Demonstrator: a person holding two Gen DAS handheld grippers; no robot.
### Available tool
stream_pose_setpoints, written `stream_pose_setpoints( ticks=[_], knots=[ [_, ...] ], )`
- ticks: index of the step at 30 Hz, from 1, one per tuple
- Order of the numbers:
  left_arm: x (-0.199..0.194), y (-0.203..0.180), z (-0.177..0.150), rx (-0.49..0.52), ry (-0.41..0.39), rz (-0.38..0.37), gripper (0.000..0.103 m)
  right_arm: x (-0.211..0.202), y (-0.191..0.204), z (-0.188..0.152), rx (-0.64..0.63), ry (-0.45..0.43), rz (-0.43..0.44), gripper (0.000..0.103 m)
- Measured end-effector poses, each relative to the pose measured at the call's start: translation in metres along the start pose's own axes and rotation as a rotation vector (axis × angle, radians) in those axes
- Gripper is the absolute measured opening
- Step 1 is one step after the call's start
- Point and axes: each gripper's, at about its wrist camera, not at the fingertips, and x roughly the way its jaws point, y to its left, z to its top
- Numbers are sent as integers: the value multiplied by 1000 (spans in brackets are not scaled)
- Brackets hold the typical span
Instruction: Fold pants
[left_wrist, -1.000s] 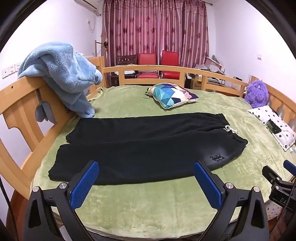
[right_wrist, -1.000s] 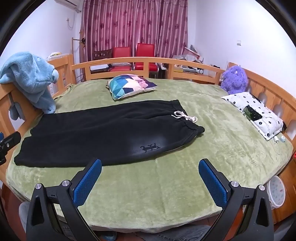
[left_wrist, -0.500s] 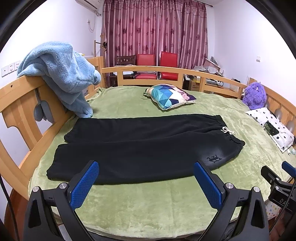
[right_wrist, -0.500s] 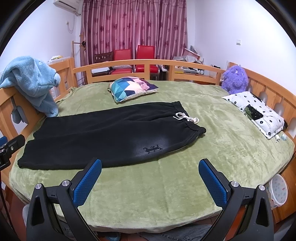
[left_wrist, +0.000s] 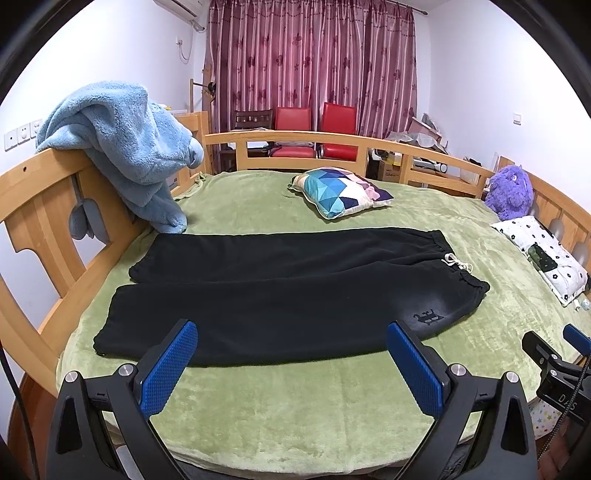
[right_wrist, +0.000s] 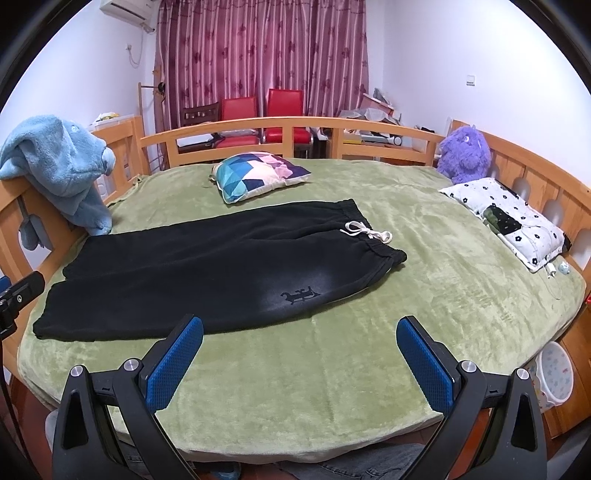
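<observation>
Black pants (left_wrist: 288, 291) (right_wrist: 207, 273) lie spread flat across a green bed cover (left_wrist: 295, 398) (right_wrist: 443, 288), leg cuffs to the left, waistband with a white drawstring (left_wrist: 458, 263) (right_wrist: 365, 233) to the right. Both legs lie side by side. My left gripper (left_wrist: 291, 354) hovers open above the near edge of the bed, just short of the near leg, holding nothing. My right gripper (right_wrist: 300, 350) is open too, over bare cover in front of the hip area with its small logo (right_wrist: 300, 295). The right gripper also shows at the right edge of the left wrist view (left_wrist: 557, 354).
A wooden rail (left_wrist: 55, 206) rings the bed, with a blue fleece (left_wrist: 125, 147) draped over it at left. A patterned cushion (left_wrist: 340, 192) lies behind the pants. A purple plush toy (right_wrist: 465, 155) and a floral pillow (right_wrist: 517, 221) sit at right. Red chairs stand beyond.
Both cameras have risen and drawn back slightly, so the pants sit a little lower and farther in view. The pants have not moved and both grippers stay open.
</observation>
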Motion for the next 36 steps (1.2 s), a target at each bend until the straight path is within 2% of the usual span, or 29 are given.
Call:
stream_pose_setpoints(
  ticks=[18, 26, 36],
  knots=[
    [-2, 2, -1, -2, -2, 15, 103, 0, 4, -1, -1, 0, 8, 103],
    [-1, 2, 0, -3, -3, 11, 103, 1, 6, -1, 5, 9, 39, 103],
    [1, 4, -2, -10, -3, 9, 103, 6, 7, -2, -6, 17, 17, 103]
  ],
)
